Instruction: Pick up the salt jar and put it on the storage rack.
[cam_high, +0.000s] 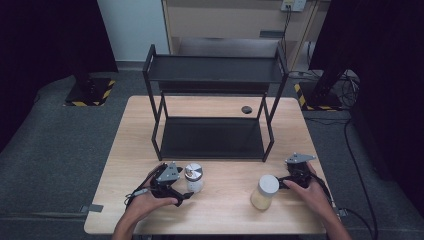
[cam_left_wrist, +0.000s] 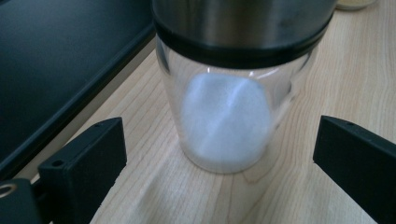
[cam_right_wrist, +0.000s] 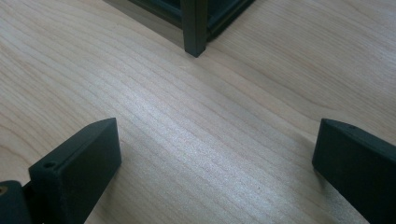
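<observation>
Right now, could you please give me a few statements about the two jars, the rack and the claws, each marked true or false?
1. The left claw is open around the metal-lidded jar. True.
2. The white-lidded jar stands on the rack's top shelf. False: it stands on the table.
3. The right claw grips a jar. False: its jaws are open over bare wood.
4. The rack holds nothing. True.

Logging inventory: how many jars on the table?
2. A steel-lidded glass jar sits between the open left tongs, front left; a white-lidded jar stands front right, beside the right tongs.
</observation>
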